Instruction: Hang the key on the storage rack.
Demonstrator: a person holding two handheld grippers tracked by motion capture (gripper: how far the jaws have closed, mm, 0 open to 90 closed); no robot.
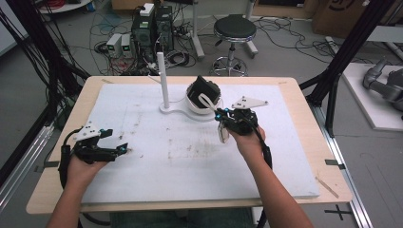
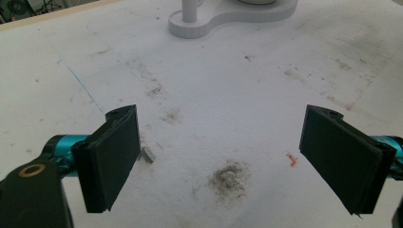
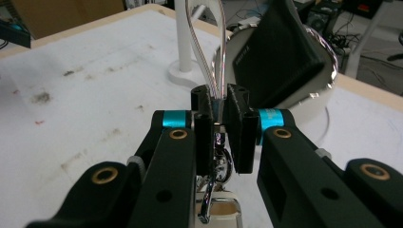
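right claw (image 3: 221, 126) clamping strap loop (image 3: 205, 45), perhaps keyring

Left hand-held gripper (image 1: 121, 148) sits low at the near left, jaws spread wide, forearm reaching in from below. Right hand-held gripper (image 1: 219, 118) is raised at centre, forearm stretched forward, jaws pinched nearly together.

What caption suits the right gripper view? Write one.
Right gripper clamps a looped white strap with metal clasp near the white stand.
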